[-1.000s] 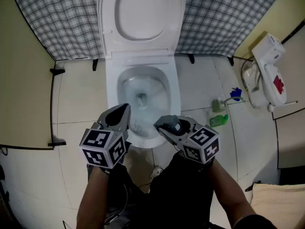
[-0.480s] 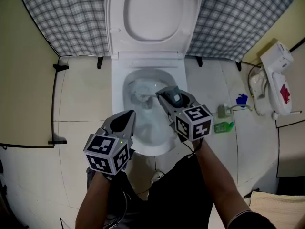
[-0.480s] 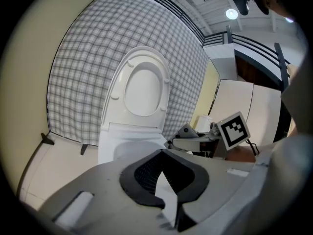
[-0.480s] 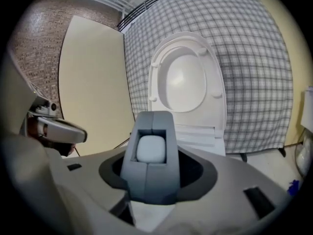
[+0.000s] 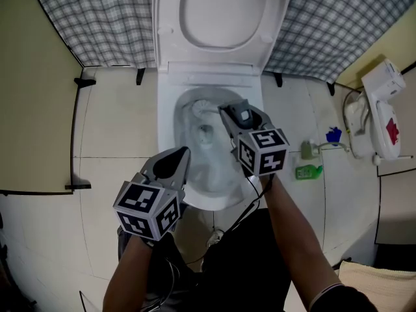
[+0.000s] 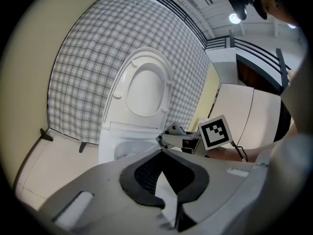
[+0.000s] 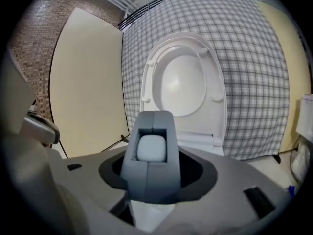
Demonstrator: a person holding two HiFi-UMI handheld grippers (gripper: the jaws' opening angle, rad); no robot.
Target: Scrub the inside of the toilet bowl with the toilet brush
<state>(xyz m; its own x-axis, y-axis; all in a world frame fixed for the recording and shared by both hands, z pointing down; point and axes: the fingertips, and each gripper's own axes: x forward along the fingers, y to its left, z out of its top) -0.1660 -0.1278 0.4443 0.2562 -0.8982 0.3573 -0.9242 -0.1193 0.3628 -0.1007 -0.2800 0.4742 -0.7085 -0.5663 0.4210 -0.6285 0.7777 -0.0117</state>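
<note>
The white toilet bowl (image 5: 168, 135) stands with its seat and lid (image 5: 221, 12) raised against a checked cloth. My right gripper (image 5: 226, 113) hangs over the bowl's right half, shut on the handle of the toilet brush (image 7: 150, 147). The white brush head (image 5: 200, 106) sits low inside the bowl at its back left wall. Seen from the left gripper view, the right gripper (image 6: 168, 139) reaches over the bowl (image 6: 110, 143). My left gripper (image 5: 181, 156) hovers at the bowl's front left rim, its jaws together with nothing between them.
A green bottle (image 5: 304, 171) and a small blue object (image 5: 334, 135) lie on the tiled floor right of the toilet. A white appliance (image 5: 383, 109) stands at the far right wall. Black brackets (image 5: 84, 81) sit on the floor left of the toilet. A cable hangs near my legs.
My right gripper has moved forward from the bowl's front edge to over the bowl, carrying the brush head to the back left. The left gripper has barely shifted.
</note>
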